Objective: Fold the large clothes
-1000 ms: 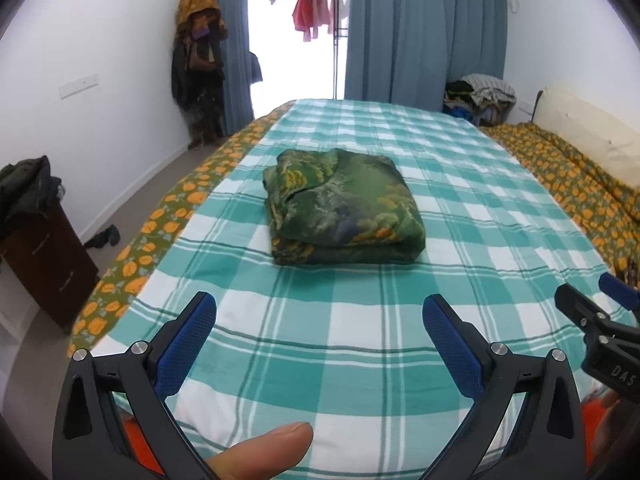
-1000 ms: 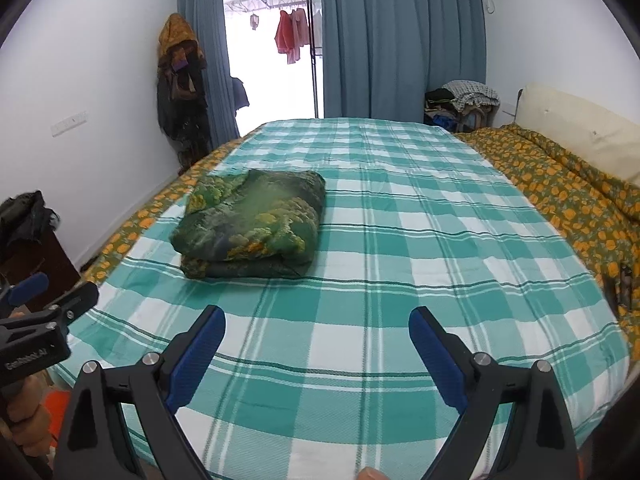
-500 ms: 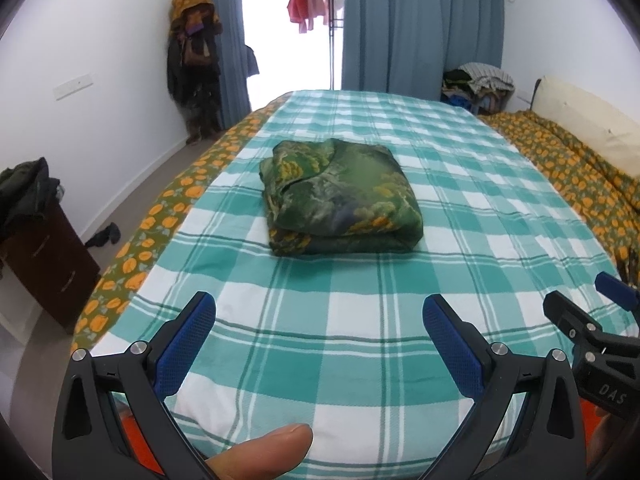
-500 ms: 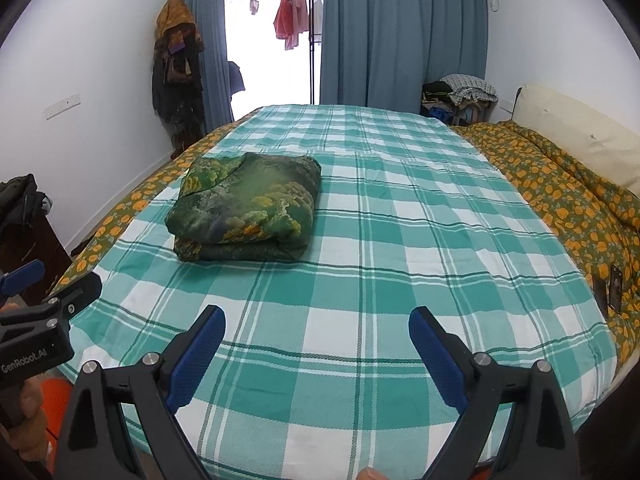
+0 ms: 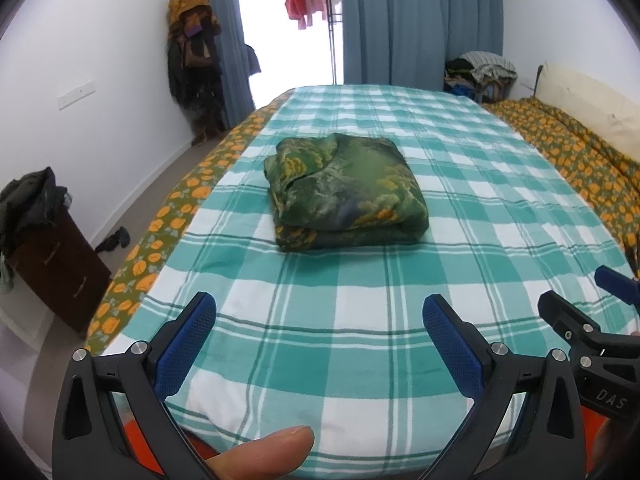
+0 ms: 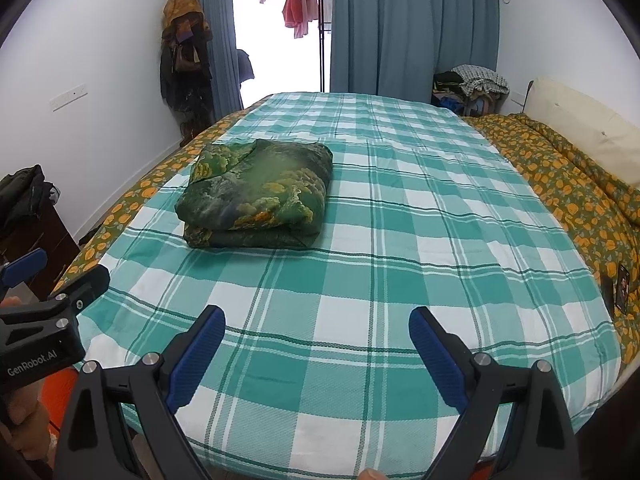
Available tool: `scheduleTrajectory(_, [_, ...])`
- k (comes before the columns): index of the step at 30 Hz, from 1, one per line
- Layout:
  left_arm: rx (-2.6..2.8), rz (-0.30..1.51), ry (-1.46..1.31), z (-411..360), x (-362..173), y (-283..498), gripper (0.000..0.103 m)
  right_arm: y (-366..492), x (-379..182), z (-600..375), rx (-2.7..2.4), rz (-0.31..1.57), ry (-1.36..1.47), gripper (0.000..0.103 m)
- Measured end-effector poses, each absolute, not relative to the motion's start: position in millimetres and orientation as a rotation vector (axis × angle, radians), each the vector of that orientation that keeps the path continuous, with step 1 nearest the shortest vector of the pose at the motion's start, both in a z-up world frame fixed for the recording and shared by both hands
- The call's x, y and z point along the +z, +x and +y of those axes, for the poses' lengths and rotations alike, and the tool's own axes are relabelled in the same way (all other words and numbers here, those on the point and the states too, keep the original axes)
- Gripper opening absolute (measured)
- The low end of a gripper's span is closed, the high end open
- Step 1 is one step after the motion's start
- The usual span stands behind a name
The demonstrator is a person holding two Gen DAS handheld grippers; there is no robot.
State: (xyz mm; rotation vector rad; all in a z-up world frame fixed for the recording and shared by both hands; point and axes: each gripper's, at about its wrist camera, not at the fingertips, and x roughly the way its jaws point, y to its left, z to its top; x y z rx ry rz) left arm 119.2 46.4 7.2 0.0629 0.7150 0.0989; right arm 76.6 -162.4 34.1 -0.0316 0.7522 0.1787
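Observation:
A green and orange patterned garment (image 5: 346,190) lies folded in a thick square bundle on the teal plaid bed (image 5: 400,340); it also shows in the right wrist view (image 6: 258,196), left of centre. My left gripper (image 5: 318,332) is open and empty, held over the near end of the bed, well short of the bundle. My right gripper (image 6: 316,340) is open and empty too, to the right of the left one. Neither touches the garment.
An orange-flowered quilt (image 6: 580,200) and a pillow (image 6: 584,120) lie along the bed's right side. A dark cabinet (image 5: 52,264) with clothes stands at the left. Coats (image 5: 192,56) hang in the far corner by blue curtains (image 5: 420,24). A clothes pile (image 6: 472,84) sits at the back right.
Both grippers have drawn back and risen a little, so the bundle looks farther away. Both stay open. The garment has not moved.

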Motion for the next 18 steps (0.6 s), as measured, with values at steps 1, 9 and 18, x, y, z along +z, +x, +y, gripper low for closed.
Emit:
scheduleTrajectory(1, [0.100, 0.717, 0.065, 46.5, 6.7, 119.1, 0.103, 76.8, 34.1, -161.3, 0.179, 0.753, -0.032, 0.095])
scheduleTrajectory(9, [0.112, 0.730, 0.069, 48.1, 5.9, 118.0, 0.103, 76.1, 32.5, -156.6, 0.182, 0.769, -0.046, 0.095])
scheduleTrajectory(18, [0.118, 0.738, 0.052, 48.7, 5.8, 117.6, 0.103, 75.3, 33.5, -159.1, 0.169, 0.763, -0.050, 0.095])
